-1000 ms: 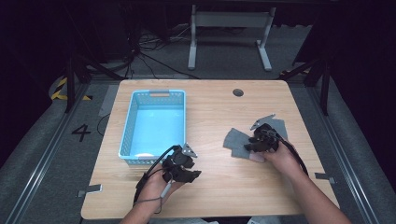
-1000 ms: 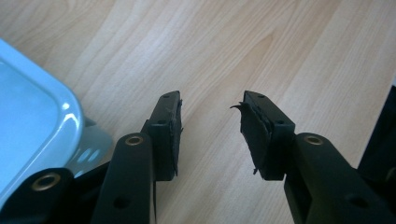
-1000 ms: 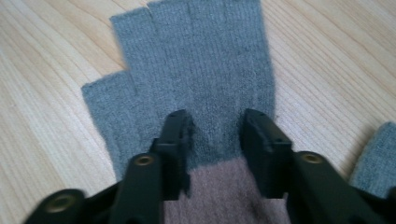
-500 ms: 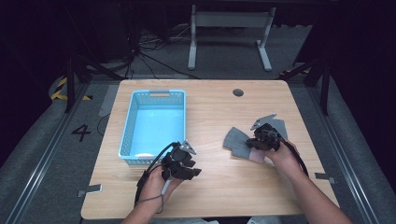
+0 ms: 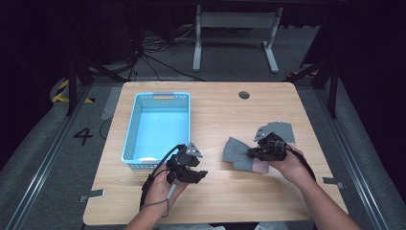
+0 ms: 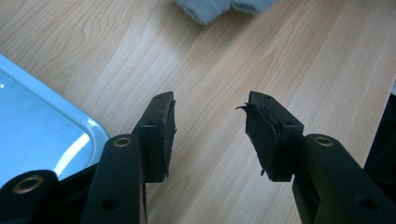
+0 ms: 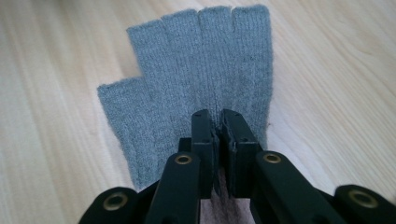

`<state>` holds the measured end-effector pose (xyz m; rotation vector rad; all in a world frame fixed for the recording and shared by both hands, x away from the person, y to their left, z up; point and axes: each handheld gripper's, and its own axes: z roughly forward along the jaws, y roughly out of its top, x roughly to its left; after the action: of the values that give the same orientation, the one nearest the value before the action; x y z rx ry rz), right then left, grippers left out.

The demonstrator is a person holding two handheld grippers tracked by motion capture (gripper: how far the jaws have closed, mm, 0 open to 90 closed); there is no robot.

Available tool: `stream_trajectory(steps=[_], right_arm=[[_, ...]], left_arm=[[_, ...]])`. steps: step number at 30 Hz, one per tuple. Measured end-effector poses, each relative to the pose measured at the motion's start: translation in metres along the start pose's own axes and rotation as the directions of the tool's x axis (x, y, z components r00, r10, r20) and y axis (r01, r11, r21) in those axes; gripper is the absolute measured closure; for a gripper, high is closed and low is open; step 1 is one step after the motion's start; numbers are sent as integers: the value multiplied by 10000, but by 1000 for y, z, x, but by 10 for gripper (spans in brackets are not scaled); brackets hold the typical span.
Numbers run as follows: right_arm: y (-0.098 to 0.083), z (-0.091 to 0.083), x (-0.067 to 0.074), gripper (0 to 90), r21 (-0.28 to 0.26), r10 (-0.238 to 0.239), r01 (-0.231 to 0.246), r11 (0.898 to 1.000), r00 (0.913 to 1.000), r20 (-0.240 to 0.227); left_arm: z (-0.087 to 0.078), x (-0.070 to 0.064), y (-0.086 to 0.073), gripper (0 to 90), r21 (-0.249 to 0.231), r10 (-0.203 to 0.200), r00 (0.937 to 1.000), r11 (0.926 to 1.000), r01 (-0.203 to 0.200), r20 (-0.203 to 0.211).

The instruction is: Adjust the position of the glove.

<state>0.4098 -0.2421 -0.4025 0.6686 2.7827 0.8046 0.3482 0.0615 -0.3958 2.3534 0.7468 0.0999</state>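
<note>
Done: right gripper (image 7: 218, 116) was pinched on grey glove (image 7: 196, 70) | left gripper (image 6: 210, 126) stood parted, holding nothing | left: glove lay outside blue basket (image 5: 131, 136), 0 items inside

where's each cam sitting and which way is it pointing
High view: above the person's side, looking forward and down on the table, basket and glove; both forearms and grippers show.
Left gripper view: on the left gripper, looking along its open jaws at bare wood, with a basket corner.
Right gripper view: on the right gripper, its jaws pinching the glove.
Shared: the glove shows in all three views.
</note>
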Motion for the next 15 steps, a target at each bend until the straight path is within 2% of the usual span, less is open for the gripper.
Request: stream_trajectory(steps=[5, 15], right_arm=[[4, 5, 11, 840, 65, -550, 553, 9985, 9977, -401], [6, 21, 27, 837, 320, -1216, 1250, 9916, 9883, -924]], left_arm=[[0, -1, 1, 542, -120, 113, 9999, 9999, -113, 18], [4, -3, 2, 598, 199, 229, 9997, 9995, -231, 78]])
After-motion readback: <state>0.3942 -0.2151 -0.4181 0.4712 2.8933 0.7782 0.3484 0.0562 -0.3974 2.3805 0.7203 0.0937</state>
